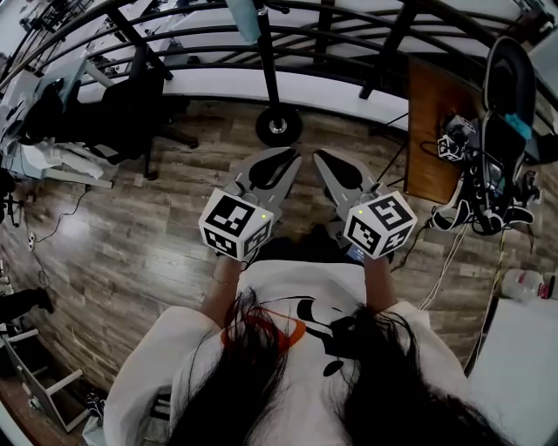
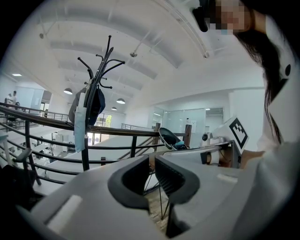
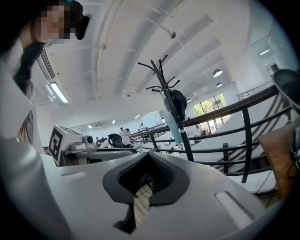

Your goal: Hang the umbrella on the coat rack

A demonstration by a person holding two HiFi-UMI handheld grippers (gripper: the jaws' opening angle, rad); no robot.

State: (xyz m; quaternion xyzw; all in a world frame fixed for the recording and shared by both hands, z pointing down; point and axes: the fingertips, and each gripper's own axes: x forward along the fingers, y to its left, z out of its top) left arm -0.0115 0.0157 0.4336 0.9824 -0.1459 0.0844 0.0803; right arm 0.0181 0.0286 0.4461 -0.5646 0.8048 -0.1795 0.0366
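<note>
The black coat rack stands on its round base by the railing, just ahead of both grippers. A pale blue folded umbrella hangs down its pole, and it also shows in the right gripper view as the umbrella and at the top of the head view. A dark bag hangs beside it on the hooks. My left gripper and right gripper are held side by side near the chest, clear of the rack. Both are shut and hold nothing, as the left gripper and right gripper show close up.
A black metal railing runs across behind the rack. A black office chair stands at the left. At the right is a wooden table with cables and another marker cube, next to a black chair.
</note>
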